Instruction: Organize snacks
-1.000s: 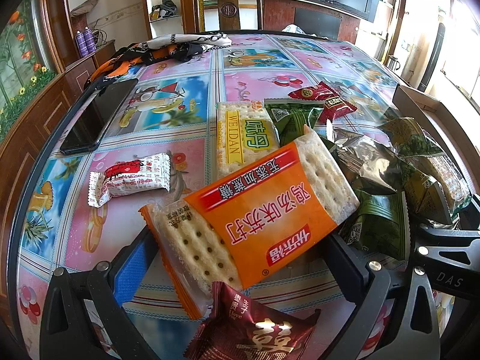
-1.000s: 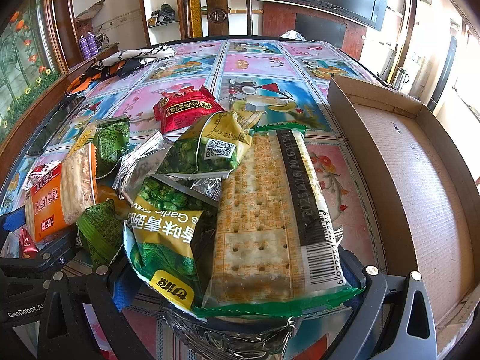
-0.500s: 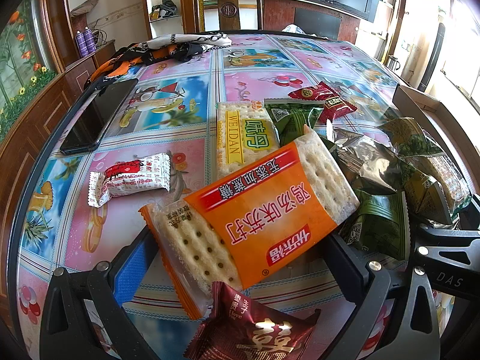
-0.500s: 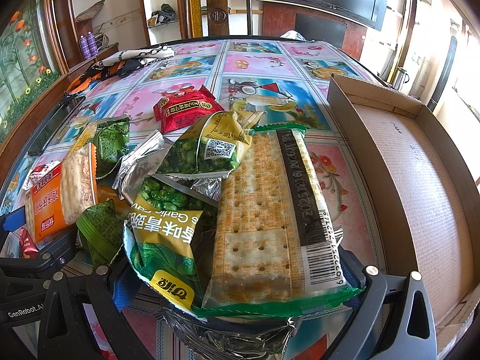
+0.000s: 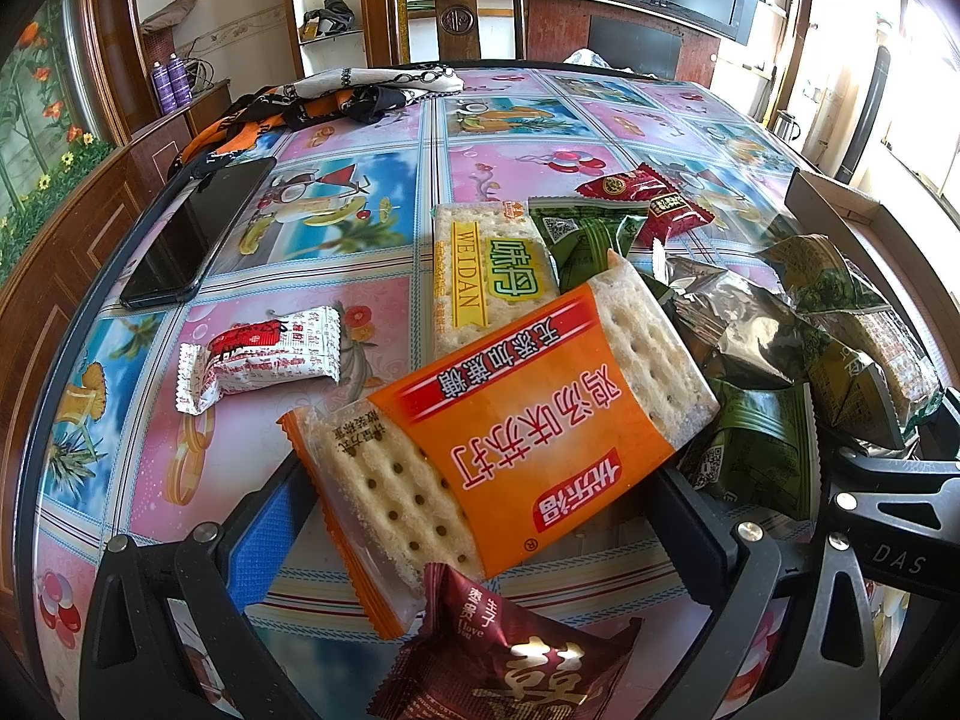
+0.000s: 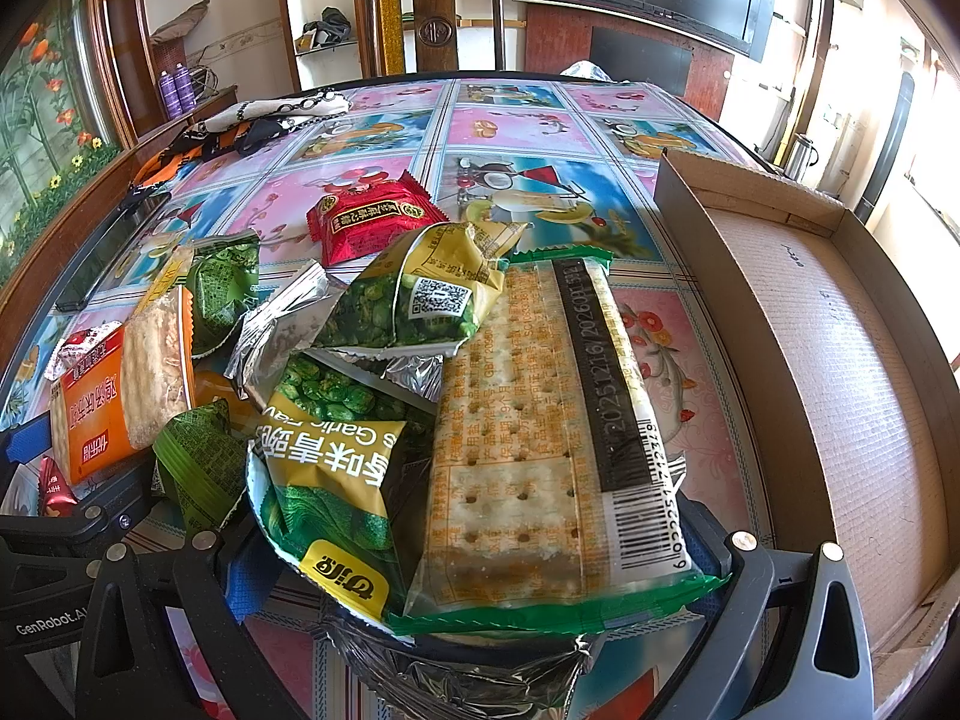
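A heap of snack packets lies on the patterned table. In the left wrist view my left gripper (image 5: 480, 516) is open, with an orange cracker pack (image 5: 510, 432) lying between its wide-spread fingers and a dark red candy packet (image 5: 510, 654) close to the camera. In the right wrist view my right gripper (image 6: 474, 546) is open around a green-edged cracker pack (image 6: 540, 450) and a green pea bag (image 6: 324, 468). An open cardboard box (image 6: 840, 348) lies to the right of the heap.
A yellow cracker pack (image 5: 486, 276), a white-red candy (image 5: 258, 354) and a red packet (image 5: 648, 198) lie around the heap. A black phone (image 5: 192, 234) lies at the left edge. A scarf (image 5: 336, 96) and a wooden chair (image 5: 450, 6) are at the far side.
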Demonstrator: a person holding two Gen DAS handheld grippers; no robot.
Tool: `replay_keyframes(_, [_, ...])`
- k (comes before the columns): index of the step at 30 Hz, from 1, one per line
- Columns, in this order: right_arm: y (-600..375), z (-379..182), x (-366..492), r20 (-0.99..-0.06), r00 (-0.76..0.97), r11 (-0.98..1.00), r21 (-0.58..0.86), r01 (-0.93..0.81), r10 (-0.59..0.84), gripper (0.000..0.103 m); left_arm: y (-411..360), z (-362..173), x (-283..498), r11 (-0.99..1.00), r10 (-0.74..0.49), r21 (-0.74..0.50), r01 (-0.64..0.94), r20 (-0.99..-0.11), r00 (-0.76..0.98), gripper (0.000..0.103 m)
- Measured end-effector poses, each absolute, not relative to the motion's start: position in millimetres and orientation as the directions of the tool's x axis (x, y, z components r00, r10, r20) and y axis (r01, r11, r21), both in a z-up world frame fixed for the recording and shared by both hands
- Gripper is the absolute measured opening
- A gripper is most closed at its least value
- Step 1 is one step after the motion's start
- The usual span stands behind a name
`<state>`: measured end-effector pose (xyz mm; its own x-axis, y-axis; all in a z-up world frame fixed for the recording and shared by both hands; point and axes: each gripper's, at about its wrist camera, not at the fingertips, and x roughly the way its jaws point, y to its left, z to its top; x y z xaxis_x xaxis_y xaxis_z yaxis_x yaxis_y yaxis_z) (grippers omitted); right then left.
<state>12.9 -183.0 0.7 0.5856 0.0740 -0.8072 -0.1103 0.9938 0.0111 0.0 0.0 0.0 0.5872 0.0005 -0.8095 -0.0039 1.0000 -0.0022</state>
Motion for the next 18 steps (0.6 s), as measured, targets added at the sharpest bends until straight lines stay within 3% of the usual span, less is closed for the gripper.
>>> replay_keyframes(13, [-183.7, 0.3, 13.8, -0.814, 0.577, 0.995, 0.010, -0.102, 0.067, 0.103, 0.2, 0.9, 1.9, 1.000, -0.001, -0.001, 0.001, -0.829, 0.560, 0.103])
replay_keyframes(18, [-183.8, 3.3, 13.1, -0.893, 0.434, 0.981, 0.039, -0.191, 0.120, 0.100, 11.4, 4.8, -0.1, 0.996, -0.069, -0.032, 0.088, -0.890, 0.451, 0.103])
